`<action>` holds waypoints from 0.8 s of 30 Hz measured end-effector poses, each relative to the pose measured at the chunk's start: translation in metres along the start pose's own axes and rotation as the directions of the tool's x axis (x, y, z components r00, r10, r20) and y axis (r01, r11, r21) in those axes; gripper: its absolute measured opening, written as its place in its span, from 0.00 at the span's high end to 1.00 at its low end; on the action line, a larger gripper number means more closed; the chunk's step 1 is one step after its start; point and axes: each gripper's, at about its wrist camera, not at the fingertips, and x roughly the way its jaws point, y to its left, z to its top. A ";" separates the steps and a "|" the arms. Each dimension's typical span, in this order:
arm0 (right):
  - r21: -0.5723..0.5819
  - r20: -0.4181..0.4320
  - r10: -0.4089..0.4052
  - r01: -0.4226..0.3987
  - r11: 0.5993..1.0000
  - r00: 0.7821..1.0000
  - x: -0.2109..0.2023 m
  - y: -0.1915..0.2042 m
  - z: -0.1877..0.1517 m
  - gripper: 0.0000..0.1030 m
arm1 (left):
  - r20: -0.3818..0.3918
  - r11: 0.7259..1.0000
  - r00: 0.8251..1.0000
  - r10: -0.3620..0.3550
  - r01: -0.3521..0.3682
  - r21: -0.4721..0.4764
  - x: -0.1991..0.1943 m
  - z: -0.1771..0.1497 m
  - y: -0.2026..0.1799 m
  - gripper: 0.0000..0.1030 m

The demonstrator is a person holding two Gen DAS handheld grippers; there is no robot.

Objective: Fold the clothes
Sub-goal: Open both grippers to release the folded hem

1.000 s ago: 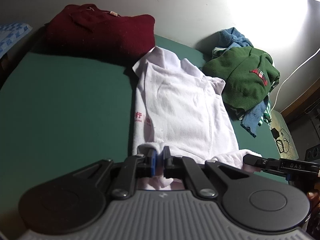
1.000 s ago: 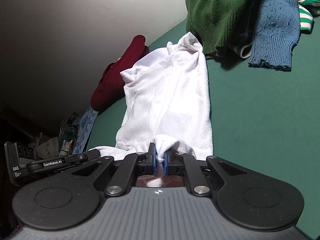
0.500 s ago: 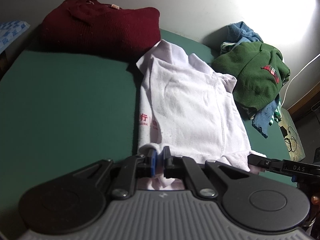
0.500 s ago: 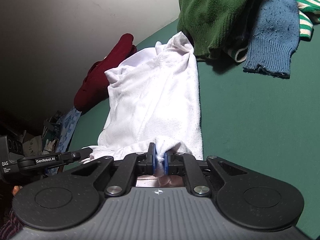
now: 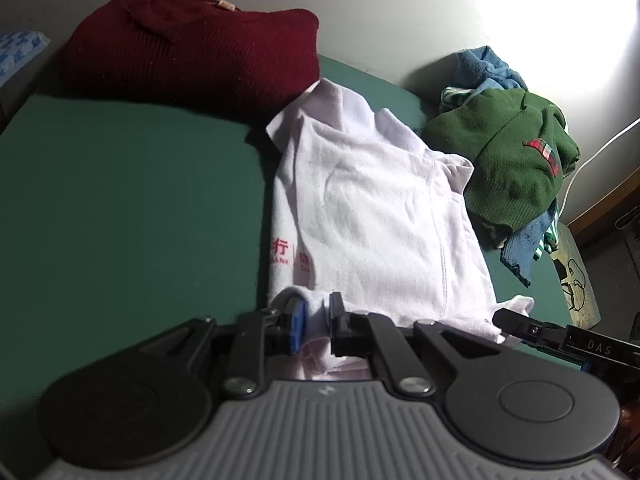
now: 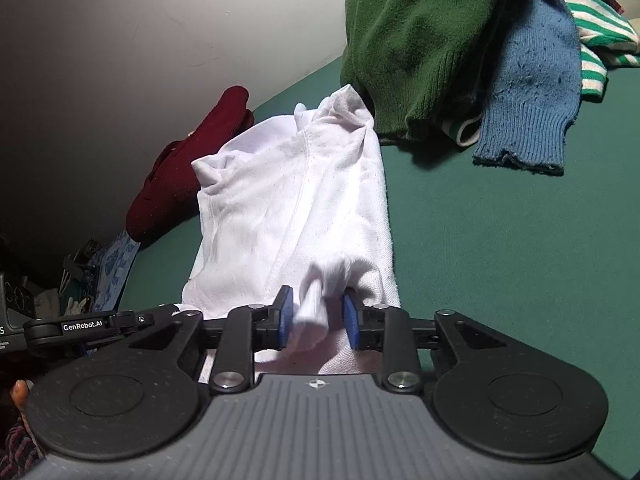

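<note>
A white shirt (image 5: 372, 216) with red print lies lengthwise on the green table (image 5: 120, 200), folded into a narrow strip. My left gripper (image 5: 318, 320) sits at its near hem, fingers slightly parted, with a bunch of hem loose between the pads. The same shirt (image 6: 288, 200) shows in the right wrist view. There my right gripper (image 6: 318, 318) is open wider at the hem's other corner, and a fold of cloth stands free between its blue pads (image 6: 285, 316). Each gripper's side shows in the other's view, low at the edge.
A folded maroon sweater (image 5: 192, 44) lies at the far left by the wall. A heap with a green sweater (image 5: 508, 164), a blue knit (image 6: 532, 92) and a green-striped garment (image 6: 592, 40) sits right of the shirt. A white cable (image 5: 592, 156) hangs past the table's right edge.
Both grippers carried the shirt's hem forward, then parted their fingers; the right opened wide, the left a little. The hem now sits loose between the pads.
</note>
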 end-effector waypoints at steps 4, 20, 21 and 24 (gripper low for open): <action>-0.047 0.044 -0.008 0.010 0.999 0.999 -0.012 0.007 0.005 0.66 | 0.056 0.998 0.997 -0.056 0.058 -0.032 -0.020 0.007 0.003 0.36; -0.466 0.003 -0.020 0.019 0.885 1.000 -0.019 0.066 -0.033 0.88 | 0.064 0.852 0.996 0.061 -0.085 0.517 -0.038 -0.072 -0.074 0.80; -0.478 -0.003 -0.035 0.029 0.878 0.999 -0.015 0.067 -0.035 0.88 | 0.064 0.856 0.996 0.070 -0.092 0.509 -0.031 -0.070 -0.072 0.80; -0.514 -0.019 -0.080 0.059 0.856 0.997 -0.004 0.070 -0.041 0.87 | 0.075 0.873 0.993 0.088 -0.113 0.474 -0.018 -0.060 -0.066 0.80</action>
